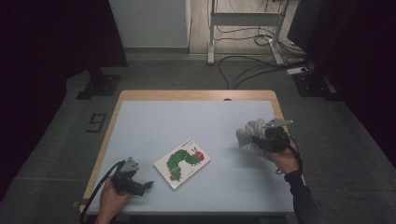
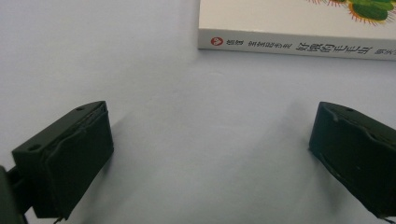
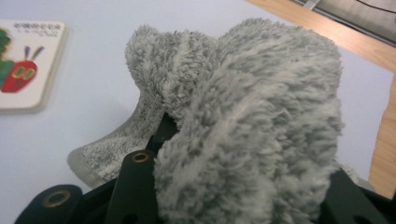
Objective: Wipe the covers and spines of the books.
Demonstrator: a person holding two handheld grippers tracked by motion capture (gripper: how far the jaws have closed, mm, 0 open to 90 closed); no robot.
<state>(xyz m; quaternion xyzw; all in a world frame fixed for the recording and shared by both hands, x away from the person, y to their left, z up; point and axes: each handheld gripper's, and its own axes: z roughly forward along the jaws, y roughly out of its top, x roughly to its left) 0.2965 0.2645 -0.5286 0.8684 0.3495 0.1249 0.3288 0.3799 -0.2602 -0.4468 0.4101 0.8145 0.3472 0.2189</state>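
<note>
A dim room with cables on the floor lies beyond my tabletop [image 1: 140,135], pale blue with a wooden edge. Near its front sits the caterpillar picture book [image 1: 182,163], flat and closed, and everything else I place from it. The grey fluffy cloth [image 1: 250,135] is well to the right of the book, bunched up and mostly lifted off the surface, clamped in my right gripper [image 1: 256,141], whose jaws are nearly closed on a fold of it. So the picking-up looks done; I judge the wiping or laying-down is yet to come. My left gripper [image 1: 147,185] rests just left of the book, jaws spread wide with nothing between them, pointing at the book's spine
</note>
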